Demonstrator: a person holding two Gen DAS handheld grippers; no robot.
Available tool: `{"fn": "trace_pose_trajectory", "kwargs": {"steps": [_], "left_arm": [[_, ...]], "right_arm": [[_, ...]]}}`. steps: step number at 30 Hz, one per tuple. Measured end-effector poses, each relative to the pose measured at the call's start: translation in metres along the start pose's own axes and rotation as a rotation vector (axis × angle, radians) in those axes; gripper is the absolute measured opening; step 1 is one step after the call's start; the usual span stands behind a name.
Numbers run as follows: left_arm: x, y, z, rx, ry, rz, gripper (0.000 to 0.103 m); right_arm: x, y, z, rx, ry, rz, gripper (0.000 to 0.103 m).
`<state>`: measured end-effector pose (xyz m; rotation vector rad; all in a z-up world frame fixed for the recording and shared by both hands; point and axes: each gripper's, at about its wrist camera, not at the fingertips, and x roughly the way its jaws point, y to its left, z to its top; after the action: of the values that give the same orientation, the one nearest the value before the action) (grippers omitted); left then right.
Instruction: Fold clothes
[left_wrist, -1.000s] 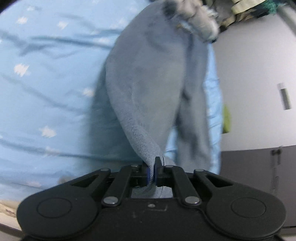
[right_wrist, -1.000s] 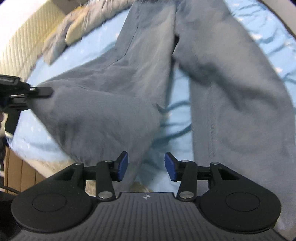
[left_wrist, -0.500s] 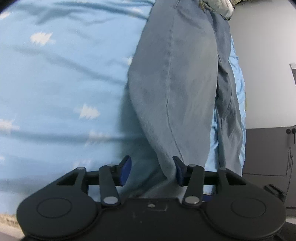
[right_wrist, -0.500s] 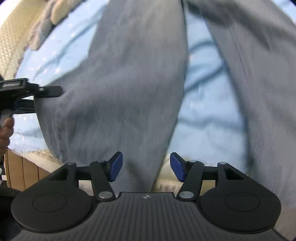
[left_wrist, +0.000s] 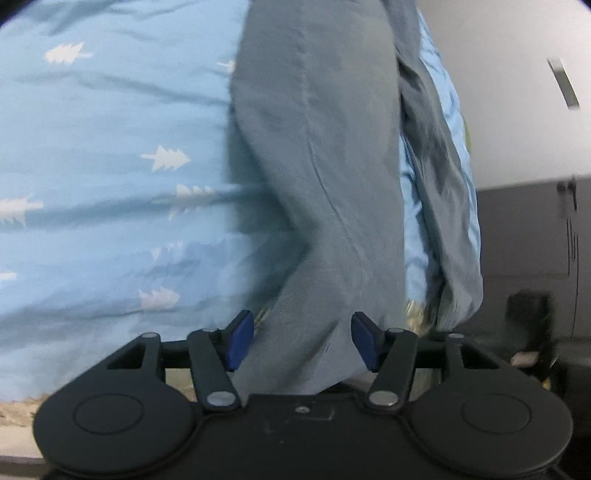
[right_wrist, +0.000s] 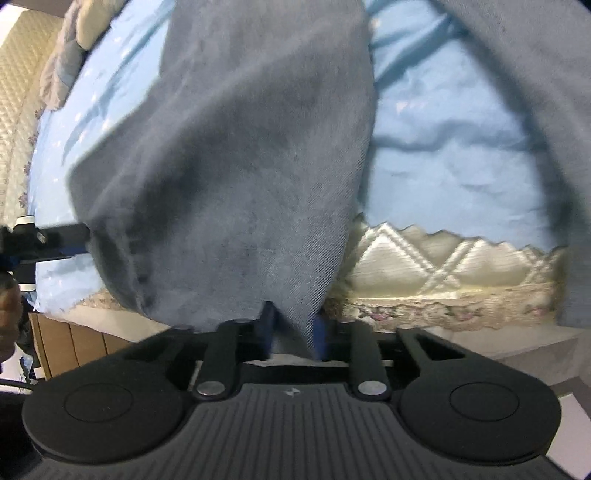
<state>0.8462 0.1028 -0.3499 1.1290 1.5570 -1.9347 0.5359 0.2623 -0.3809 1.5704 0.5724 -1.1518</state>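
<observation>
The right tongs (right_wrist: 291, 334) are clenched on the near hem corner of the grey-blue trousers (right_wrist: 240, 158), having just closed, with the denim-like cloth pinched between the blue pads. The left tongs (left_wrist: 302, 341) stand released: their jaws have just been opening, and though trouser fabric lies in the gap, the blue pads (left_wrist: 239, 339) sit clear of it on either side.

Largest in view is the bed, covered by a light blue sheet with white tree prints (left_wrist: 110, 184). Its quilted cream mattress edge (right_wrist: 450, 266) shows below the sheet in the right wrist view. The trousers lie on the sheet with their long axis running from the near edge of the bed, where both tongs are, away towards the far side. One leg runs straight ahead of each tool, and a second leg (left_wrist: 439, 177) trails along the right edge of the bed, partly hanging over it. A bundle of pale clothing (right_wrist: 70, 48) lies at the far left.

In the right wrist view the left tool (right_wrist: 44, 236) sits at the left end of the same hem, level with the right tongs, so both hands are about equally near the cloth. I judge that the fold runs along the length, near hem carried to the far end, which needs the left tongs to clamp again first.
</observation>
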Motion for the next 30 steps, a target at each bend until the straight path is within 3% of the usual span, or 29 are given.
{"fn": "trace_pose_trajectory", "kwargs": {"steps": [5, 9, 16, 20, 21, 23, 25, 30], "left_arm": [[0.015, -0.007, -0.013, -0.052, 0.018, -0.021, 0.057], [0.036, -0.019, -0.029, -0.098, 0.020, 0.017, 0.055], [0.044, -0.048, -0.055, -0.170, -0.041, 0.117, 0.055], [0.029, -0.077, -0.061, -0.193, -0.086, 0.156, 0.055], [0.023, -0.085, -0.062, -0.194, -0.104, 0.163, 0.056], [0.014, -0.104, -0.062, -0.180, -0.139, 0.183, 0.056], [0.010, -0.126, -0.056, -0.148, -0.172, 0.197, 0.057], [0.013, -0.175, -0.041, -0.075, -0.216, 0.258, 0.057]], "right_arm": [[-0.045, 0.006, 0.005, -0.043, 0.010, 0.048, 0.010], [-0.062, 0.004, 0.008, -0.109, 0.063, 0.063, 0.008], [-0.035, -0.020, 0.025, -0.174, 0.165, -0.032, 0.008], [-0.034, -0.021, 0.035, -0.242, 0.190, -0.066, 0.019], [-0.040, -0.021, 0.037, -0.266, 0.179, -0.072, 0.020], [-0.059, -0.021, 0.036, -0.289, 0.140, -0.064, 0.035], [-0.082, -0.026, 0.038, -0.284, 0.086, -0.058, 0.040], [-0.145, -0.035, 0.041, -0.273, -0.106, -0.079, 0.040]]}}
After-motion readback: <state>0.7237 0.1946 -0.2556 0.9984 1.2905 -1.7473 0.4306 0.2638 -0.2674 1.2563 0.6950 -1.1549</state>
